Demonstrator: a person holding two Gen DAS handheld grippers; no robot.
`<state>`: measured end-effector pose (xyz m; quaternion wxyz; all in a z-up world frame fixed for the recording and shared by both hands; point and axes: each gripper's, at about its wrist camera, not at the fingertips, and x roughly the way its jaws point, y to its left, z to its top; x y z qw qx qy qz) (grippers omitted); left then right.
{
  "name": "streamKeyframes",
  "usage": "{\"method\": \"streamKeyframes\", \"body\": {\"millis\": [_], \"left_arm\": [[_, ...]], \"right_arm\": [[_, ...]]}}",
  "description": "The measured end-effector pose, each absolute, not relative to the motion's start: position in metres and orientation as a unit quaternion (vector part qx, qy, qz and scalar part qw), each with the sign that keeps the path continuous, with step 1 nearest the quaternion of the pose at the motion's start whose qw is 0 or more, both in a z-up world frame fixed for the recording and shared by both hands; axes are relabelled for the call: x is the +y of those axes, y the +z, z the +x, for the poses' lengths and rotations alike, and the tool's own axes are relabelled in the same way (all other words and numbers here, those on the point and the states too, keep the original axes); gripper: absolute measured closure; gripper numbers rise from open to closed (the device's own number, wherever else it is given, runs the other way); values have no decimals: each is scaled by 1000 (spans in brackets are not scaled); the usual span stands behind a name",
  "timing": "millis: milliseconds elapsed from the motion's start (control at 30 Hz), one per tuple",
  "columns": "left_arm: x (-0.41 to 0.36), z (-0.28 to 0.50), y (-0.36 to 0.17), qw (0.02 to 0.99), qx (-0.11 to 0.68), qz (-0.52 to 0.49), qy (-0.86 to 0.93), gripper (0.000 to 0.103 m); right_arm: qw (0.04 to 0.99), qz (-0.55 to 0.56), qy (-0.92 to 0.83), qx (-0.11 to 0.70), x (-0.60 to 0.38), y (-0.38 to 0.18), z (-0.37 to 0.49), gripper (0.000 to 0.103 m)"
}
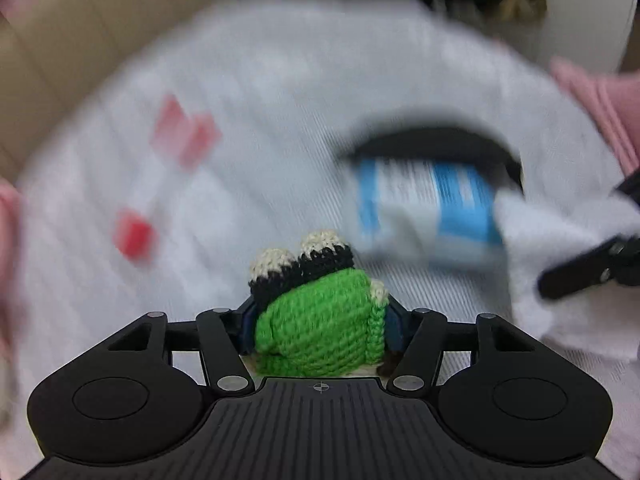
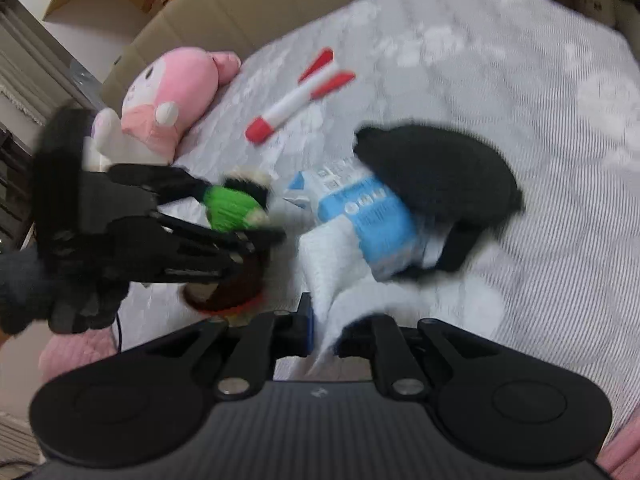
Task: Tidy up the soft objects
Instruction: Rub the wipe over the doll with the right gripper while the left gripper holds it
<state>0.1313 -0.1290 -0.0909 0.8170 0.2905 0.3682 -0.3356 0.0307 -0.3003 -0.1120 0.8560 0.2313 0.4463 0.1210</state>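
A green crocheted toy [image 1: 316,328] with black and cream knobs sits between the fingers of my left gripper [image 1: 320,320], which is shut on it. From the right wrist view, the same left gripper [image 2: 240,216] holds the green toy [image 2: 230,210] above the bed cover. My right gripper [image 2: 324,320] is shut on a white fluffy cloth [image 2: 332,256]. That cloth [image 1: 560,240] and the right gripper [image 1: 580,276] show at the right edge of the left wrist view. A pink plush [image 2: 172,96] lies at the far left. A black soft item [image 2: 436,172] lies partly over a blue-and-white carton [image 2: 368,216].
A red-and-white rocket-shaped object [image 2: 296,96] lies on the pale quilted bed cover [image 2: 520,80]. A cardboard box wall [image 2: 240,0] runs along the far side. A brown round object [image 2: 232,284] sits below the left gripper. A gloved hand [image 2: 24,288] holds the left gripper.
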Motion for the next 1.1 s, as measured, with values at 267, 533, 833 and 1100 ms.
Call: {"method": "streamKeyframes", "body": {"millis": [267, 533, 833, 1100], "left_arm": [[-75, 73, -104, 885, 306, 174, -305, 39], [-73, 72, -103, 881, 319, 166, -307, 38], [-70, 68, -104, 870, 337, 157, -325, 34], [-42, 47, -97, 826, 421, 112, -359, 11]], "right_arm": [[886, 230, 163, 369, -281, -51, 58, 93], [887, 125, 236, 378, -200, -51, 75, 96], [856, 217, 193, 427, -242, -80, 79, 93], [841, 200, 164, 476, -246, -120, 77, 93]]}}
